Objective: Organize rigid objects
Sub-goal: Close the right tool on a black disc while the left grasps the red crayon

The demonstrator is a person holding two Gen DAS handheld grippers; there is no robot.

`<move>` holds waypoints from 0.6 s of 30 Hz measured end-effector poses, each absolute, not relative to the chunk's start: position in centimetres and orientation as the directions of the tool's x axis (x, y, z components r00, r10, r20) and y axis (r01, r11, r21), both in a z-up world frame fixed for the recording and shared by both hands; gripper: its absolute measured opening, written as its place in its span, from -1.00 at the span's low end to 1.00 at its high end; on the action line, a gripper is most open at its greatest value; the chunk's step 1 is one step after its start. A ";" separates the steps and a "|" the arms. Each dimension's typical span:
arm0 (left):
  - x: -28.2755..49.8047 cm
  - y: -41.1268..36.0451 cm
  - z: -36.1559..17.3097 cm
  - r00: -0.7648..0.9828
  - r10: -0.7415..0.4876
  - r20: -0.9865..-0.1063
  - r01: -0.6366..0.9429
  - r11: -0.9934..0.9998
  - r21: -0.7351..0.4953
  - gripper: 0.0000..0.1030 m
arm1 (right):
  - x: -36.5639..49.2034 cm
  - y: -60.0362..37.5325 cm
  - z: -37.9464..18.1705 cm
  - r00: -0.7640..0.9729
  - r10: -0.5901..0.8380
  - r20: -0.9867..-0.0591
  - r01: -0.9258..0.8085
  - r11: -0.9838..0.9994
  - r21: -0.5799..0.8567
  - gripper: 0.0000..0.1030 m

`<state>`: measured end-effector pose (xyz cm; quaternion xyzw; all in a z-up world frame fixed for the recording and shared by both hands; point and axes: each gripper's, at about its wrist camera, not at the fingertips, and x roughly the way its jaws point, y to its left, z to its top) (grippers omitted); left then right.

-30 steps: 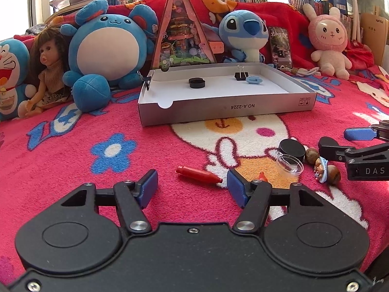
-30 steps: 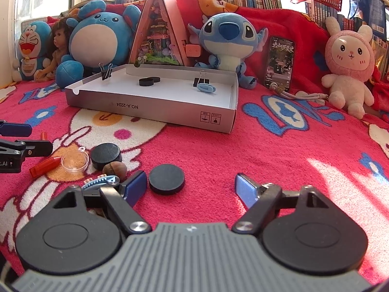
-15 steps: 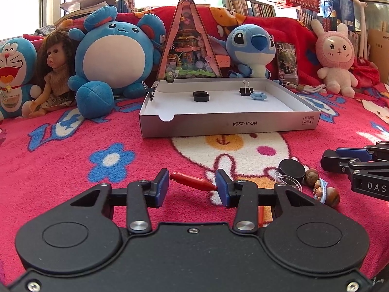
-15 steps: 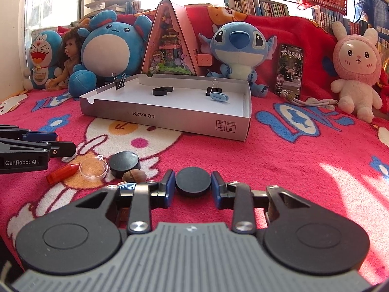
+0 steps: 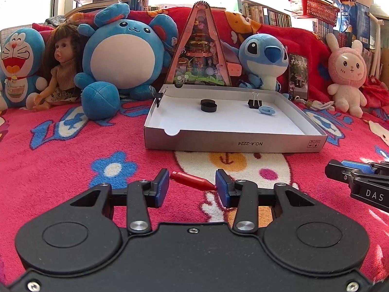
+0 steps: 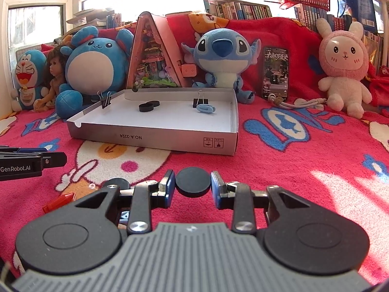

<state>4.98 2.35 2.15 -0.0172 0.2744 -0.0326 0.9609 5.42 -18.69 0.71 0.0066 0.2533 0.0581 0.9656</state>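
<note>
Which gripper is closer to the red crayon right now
Left. The left gripper has the red crayon between its pads, gripped end to end. The right gripper is off to the side, clamped on a black disc.

Red cartoon blanket [image 5: 73, 170] — white box [image 5: 233, 143], plush toys [image 5: 124, 56] on it.
</note>
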 end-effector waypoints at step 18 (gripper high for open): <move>9.5 0.5 4.9 0.844 -0.152 -0.515 0.107 0.987 -0.117 -0.22 | 9.2 -19.1 3.3 0.886 0.084 -0.457 -0.066 0.996 0.056 -0.29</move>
